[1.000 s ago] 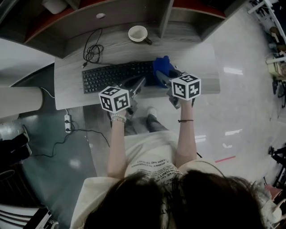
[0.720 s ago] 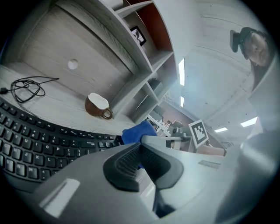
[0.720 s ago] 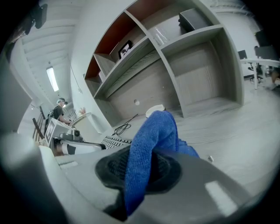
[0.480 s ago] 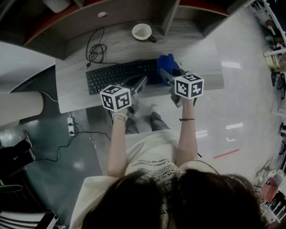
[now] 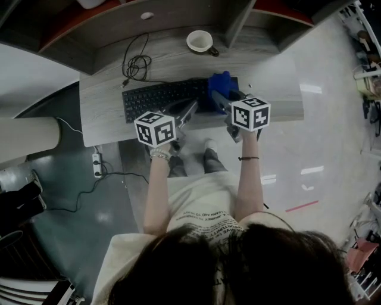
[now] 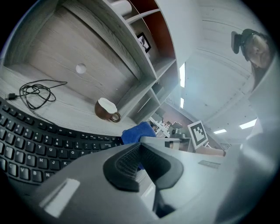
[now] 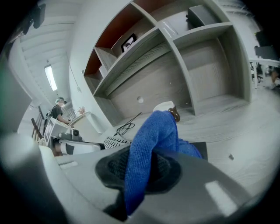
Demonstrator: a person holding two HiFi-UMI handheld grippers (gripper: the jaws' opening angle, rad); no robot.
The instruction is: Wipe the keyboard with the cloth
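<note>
A black keyboard (image 5: 164,95) lies across the grey desk (image 5: 107,122). A blue cloth (image 5: 221,86) rests on the keyboard's right end, and my right gripper (image 5: 219,100) is shut on it. In the right gripper view the cloth (image 7: 151,151) stands pinched between the jaws and bunches up ahead of them. My left gripper (image 5: 186,113) hovers over the keyboard's front edge, left of the cloth. Its jaws are shut with nothing between them, and beyond them I see the keyboard (image 6: 39,144) and the cloth (image 6: 138,132).
A brown mug (image 5: 200,41) with a white inside stands behind the keyboard, near the shelf unit (image 5: 178,15). A coiled black cable (image 5: 138,62) lies at the back left of the desk. A power strip (image 5: 94,164) sits on the floor under the desk's left side.
The head view has shifted, so the desk sits slightly right and higher in frame. Both grippers keep their places over the keyboard, the right one still holding the cloth.
</note>
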